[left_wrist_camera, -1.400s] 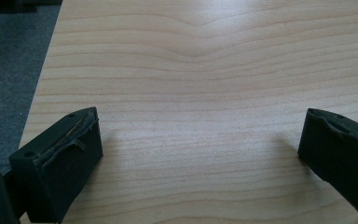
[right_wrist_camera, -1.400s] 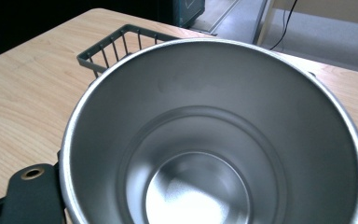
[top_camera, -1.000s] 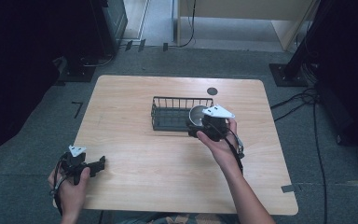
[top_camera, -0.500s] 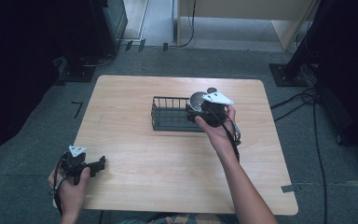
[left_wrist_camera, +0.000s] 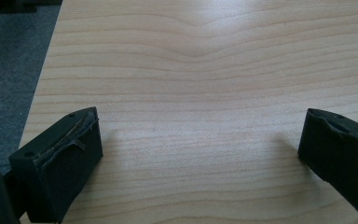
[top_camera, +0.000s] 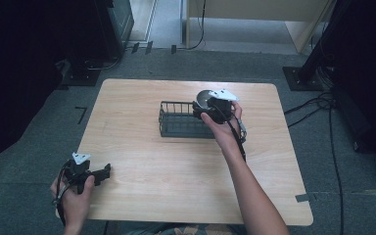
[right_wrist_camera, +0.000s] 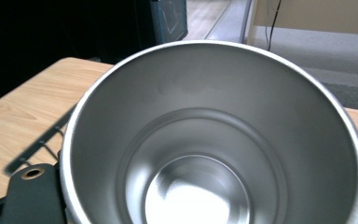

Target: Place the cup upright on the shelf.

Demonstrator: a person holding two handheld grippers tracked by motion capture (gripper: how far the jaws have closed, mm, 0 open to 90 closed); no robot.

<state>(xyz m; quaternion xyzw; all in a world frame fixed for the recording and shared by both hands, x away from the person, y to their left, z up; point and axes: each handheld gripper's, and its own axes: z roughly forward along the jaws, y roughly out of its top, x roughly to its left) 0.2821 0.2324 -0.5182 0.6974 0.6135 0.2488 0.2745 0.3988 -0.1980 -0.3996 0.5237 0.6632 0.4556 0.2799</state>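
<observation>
Cup: steel cup (right_wrist_camera: pixel 214 140) at frame centre-right, above the wire basket's (top_camera: pixel 176 120) right end, mouth facing its gripper's camera (long axis along the jaws).
Right gripper (top_camera: pixel 206 107): clamps the cup, forearm reaching up-frame.
Left gripper (top_camera: pixel 103 171): jaws wide, lower left on the table (top_camera: pixel 176 181).

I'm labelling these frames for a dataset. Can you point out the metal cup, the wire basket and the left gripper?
metal cup (right_wrist_camera: pixel 200 154): right gripper view, inner wall.
wire basket (top_camera: pixel 176 131): high view, near side wall.
left gripper (top_camera: pixel 105 170): high view, between the jaw tips.
</observation>
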